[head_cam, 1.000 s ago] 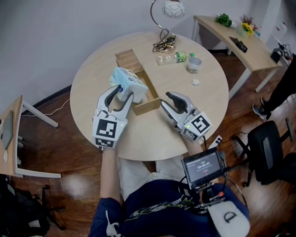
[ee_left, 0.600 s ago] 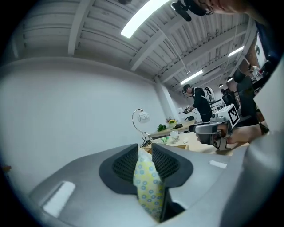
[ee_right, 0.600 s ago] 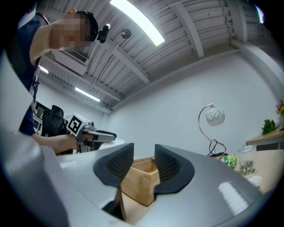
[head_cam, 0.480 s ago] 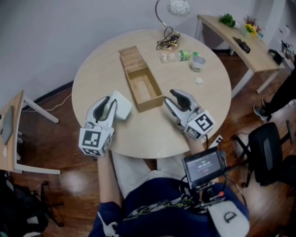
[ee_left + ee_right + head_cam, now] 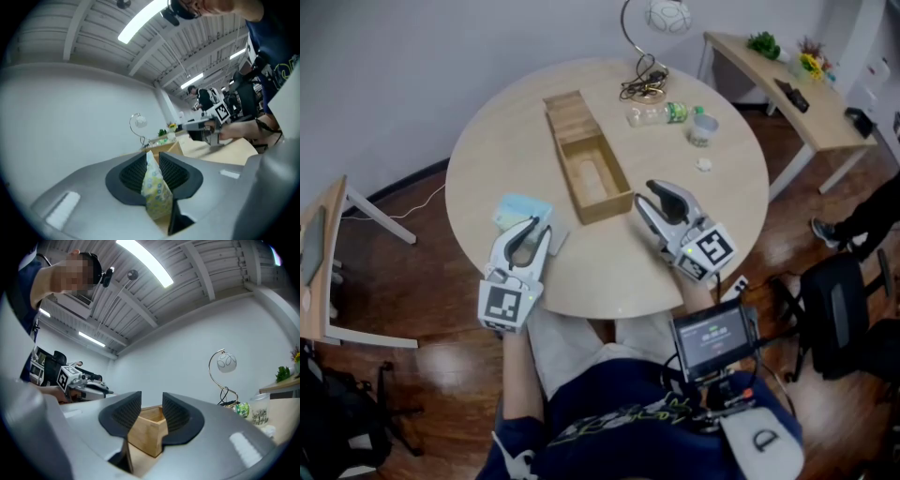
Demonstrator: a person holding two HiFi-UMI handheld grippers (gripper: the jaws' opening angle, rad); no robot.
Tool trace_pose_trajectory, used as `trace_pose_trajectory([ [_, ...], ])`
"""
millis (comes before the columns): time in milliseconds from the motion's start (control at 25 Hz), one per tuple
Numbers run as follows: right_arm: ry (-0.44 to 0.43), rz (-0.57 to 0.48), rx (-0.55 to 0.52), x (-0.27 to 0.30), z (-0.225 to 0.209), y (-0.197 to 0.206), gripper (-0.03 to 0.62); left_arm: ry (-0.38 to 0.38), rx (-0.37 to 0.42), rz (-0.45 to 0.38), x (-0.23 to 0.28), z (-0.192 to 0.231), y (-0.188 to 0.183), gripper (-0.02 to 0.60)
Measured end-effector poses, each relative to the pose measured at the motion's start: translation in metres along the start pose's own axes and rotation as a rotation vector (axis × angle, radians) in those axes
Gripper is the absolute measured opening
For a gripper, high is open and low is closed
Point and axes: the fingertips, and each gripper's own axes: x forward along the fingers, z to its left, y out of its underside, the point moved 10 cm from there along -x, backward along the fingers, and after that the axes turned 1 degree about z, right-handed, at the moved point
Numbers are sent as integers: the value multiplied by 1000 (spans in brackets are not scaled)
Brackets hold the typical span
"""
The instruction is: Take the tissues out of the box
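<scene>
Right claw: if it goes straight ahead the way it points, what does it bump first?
Probably the wooden box: its near corner sits straight ahead of the open right claw, though the gap is hard to judge.

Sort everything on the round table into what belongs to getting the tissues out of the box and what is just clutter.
Job:
- tissue pack, out on the table, its edge between the closing jaws of the left tool
- wooden box, empty
- right tool, open beside the box

Clutter:
- lamp
- cable bundle
- bottle
- cup
- white scrap
</scene>
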Motion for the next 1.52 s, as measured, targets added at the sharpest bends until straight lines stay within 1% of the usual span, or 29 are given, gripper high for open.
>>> trace_pose_trajectory([
  [40,0,0,1,0,0,0,127,4,-1,46,2,-2,7,80],
  [80,1,1,2,0,0,0,127,7,-14,66,3,-2,11,75],
  [160,2,4,5,0,0,0,127,17,-34,60,3,0,13,75],
  [200,4,5,7,0,1,-1,127,23,-29,52,3,1,12,75],
  [320,5,10,12,0,1,-1,127,20,23,32,1,0,10,78],
  [360,4,12,10,0,1,-2,127,11,23,19,-1,-1,9,78],
  [400,5,15,5,1,1,-2,127,-1,8,-1,-3,-1,7,80],
  [560,10,21,-4,0,1,-3,127,-33,-94,-115,-14,-2,-6,78],
  [680,-8,10,13,0,1,0,119,-32,-123,-145,-19,-6,-16,79],
  [800,-26,25,15,0,2,1,101,-14,-150,-122,-22,-15,-18,84],
  [880,-26,22,28,-1,2,-1,98,-6,-175,-106,-23,-21,-17,99],
  [960,-14,-12,59,-4,1,-4,98,3,-196,-100,-24,-26,-15,114],
  [1040,-3,-55,98,-9,-3,-5,72,13,-202,-90,-23,-32,-12,115],
  [1120,-1,-81,126,-13,-5,-6,63,19,-200,-68,-21,-36,-10,115],
  [1200,-2,-95,137,-14,-5,-8,61,11,-211,-42,-20,-41,-7,115],
  [1320,4,-111,136,-16,-3,-10,61,12,-255,-25,-18,-50,-5,117],
  [1440,-14,-118,134,-17,2,-11,61,47,-266,-43,-12,-61,-3,117],
  [1520,-32,-112,111,-16,7,-10,61,58,-288,-97,-10,-64,-5,117],
])
